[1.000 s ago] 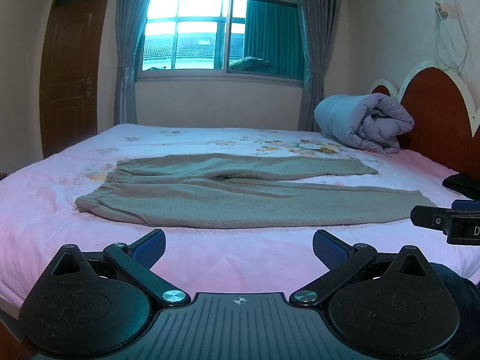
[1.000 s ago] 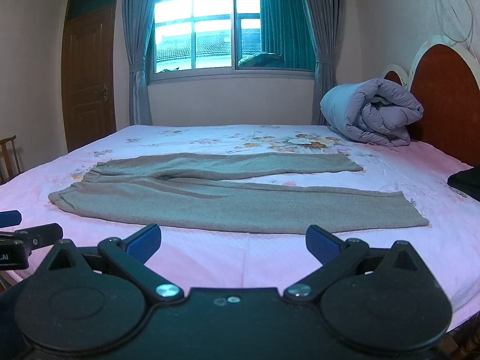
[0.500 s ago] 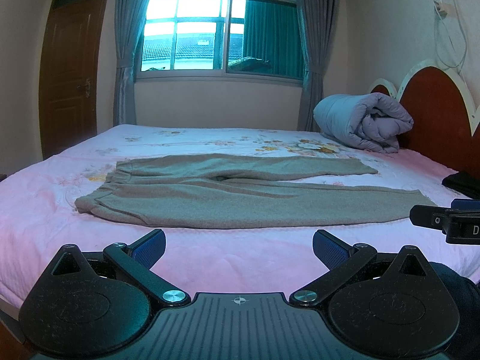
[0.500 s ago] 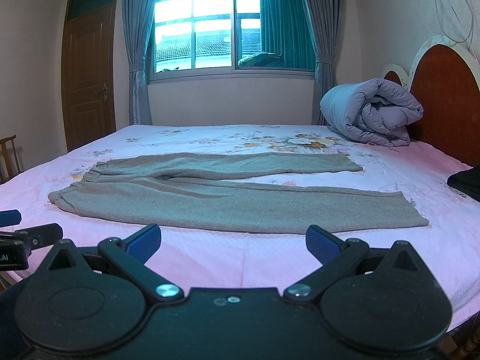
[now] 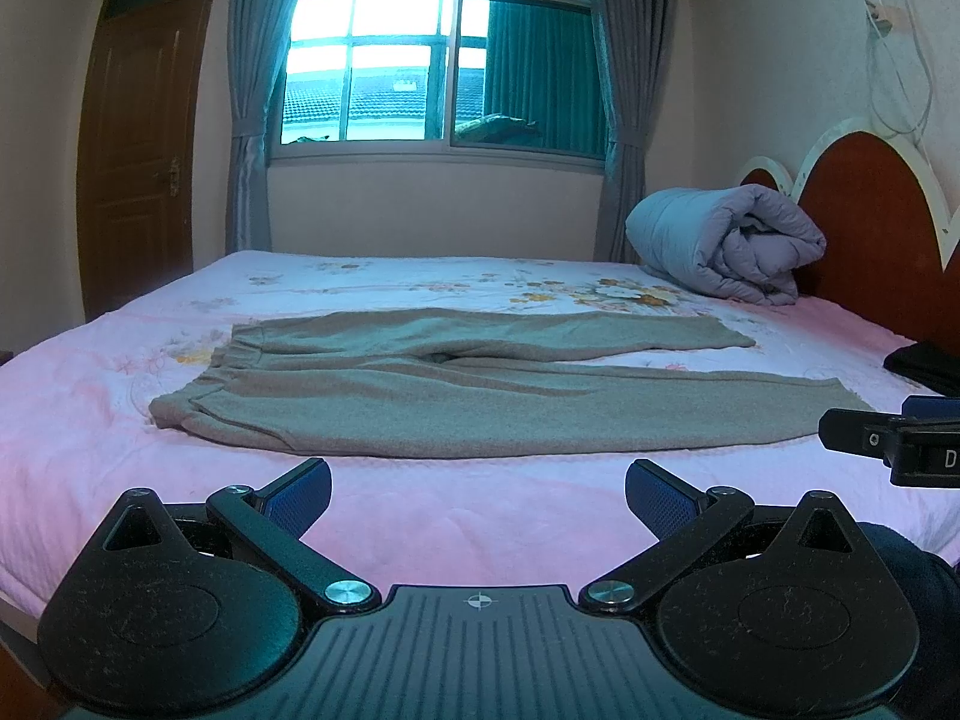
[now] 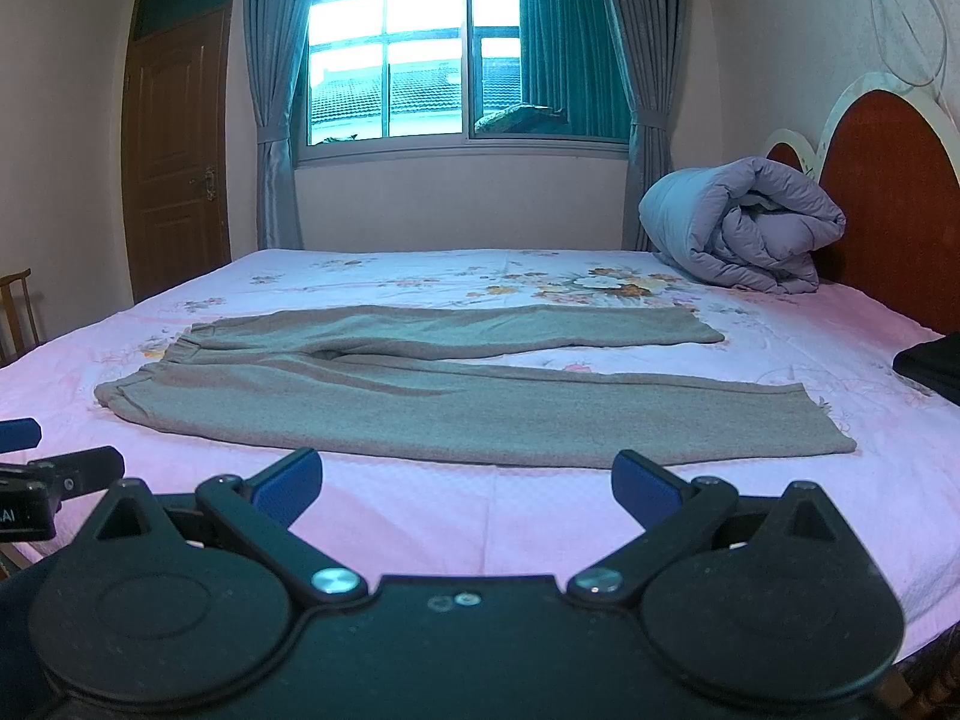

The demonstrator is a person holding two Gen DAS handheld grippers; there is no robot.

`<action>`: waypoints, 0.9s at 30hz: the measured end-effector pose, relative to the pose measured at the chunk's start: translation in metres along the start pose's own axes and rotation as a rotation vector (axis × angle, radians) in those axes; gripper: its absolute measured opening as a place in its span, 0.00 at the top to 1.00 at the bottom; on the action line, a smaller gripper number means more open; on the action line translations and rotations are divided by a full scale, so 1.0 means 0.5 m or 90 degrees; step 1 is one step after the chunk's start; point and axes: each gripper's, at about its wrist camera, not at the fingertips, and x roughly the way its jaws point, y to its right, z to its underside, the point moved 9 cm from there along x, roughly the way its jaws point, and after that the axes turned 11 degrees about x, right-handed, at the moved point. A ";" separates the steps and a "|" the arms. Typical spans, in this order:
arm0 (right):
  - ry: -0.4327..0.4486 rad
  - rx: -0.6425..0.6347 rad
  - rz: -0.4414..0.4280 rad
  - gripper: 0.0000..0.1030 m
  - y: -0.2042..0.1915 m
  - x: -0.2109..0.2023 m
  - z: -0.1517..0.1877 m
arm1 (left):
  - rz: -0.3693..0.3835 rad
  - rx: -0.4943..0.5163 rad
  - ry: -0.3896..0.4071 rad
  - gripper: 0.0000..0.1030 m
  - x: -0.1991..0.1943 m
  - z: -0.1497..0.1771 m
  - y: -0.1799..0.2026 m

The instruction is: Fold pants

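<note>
Grey-brown pants point(image 5: 456, 402) point(image 6: 432, 396) lie flat on the pink bed, waistband to the left and both legs stretched to the right, the far leg angled slightly away. My left gripper point(image 5: 478, 489) is open, hovering over the bed's near edge short of the pants, nothing between its blue pads. My right gripper point(image 6: 465, 480) is open too, just before the near leg's hem side. Each gripper shows at the edge of the other's view: the right one point(image 5: 888, 441) and the left one point(image 6: 42, 468).
A rolled lilac duvet point(image 5: 726, 246) sits at the back right against the red headboard point(image 5: 870, 228). A dark folded item point(image 6: 930, 363) lies at the bed's right edge. A wooden chair point(image 6: 18, 312) stands left of the bed, a door point(image 6: 174, 144) behind it.
</note>
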 end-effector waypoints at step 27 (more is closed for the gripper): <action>-0.001 -0.002 0.001 0.06 -0.001 0.001 -0.001 | -0.005 0.003 -0.004 0.00 -0.002 0.000 -0.001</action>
